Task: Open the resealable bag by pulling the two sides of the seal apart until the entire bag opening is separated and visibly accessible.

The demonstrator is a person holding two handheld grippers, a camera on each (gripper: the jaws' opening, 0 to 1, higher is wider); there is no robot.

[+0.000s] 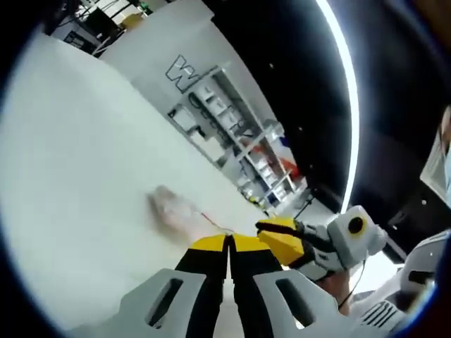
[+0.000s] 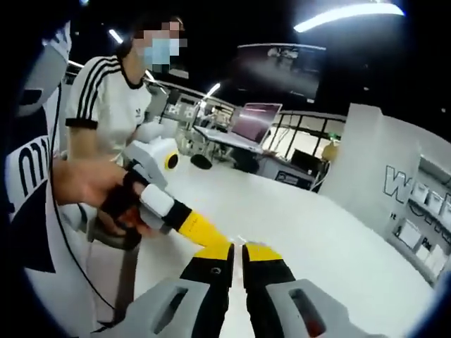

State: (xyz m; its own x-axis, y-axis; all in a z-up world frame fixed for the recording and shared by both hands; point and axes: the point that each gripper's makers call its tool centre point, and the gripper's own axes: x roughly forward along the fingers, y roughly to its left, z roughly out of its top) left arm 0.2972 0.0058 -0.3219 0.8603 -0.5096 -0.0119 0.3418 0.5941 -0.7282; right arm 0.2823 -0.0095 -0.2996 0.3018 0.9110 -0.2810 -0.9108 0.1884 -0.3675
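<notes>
our left gripper (image 1: 229,243) sits at the bottom of the left gripper view with its yellow-tipped jaws drawn nearly together, only a thin slit between them, and the edge of the bag (image 1: 176,210) seems to run into that slit, though the blur keeps us from being sure it is pinched. the bag itself is a pale, clear, crumpled shape hanging just beyond the tips, above the white table (image 1: 77,162). our right gripper (image 2: 237,255) is narrow too in its own view, and the thin glint between its tips may be the seal; we cannot tell. the two grippers meet tip to tip, the right coming in from the right of the left gripper view. a hand (image 2: 88,184) holds the left gripper's handle. we judge this the start of the pull: both sides taken, seal not yet visibly parted. next we need to draw the grippers apart evenly, keeping both grips firm so neither lip slips.
</notes>
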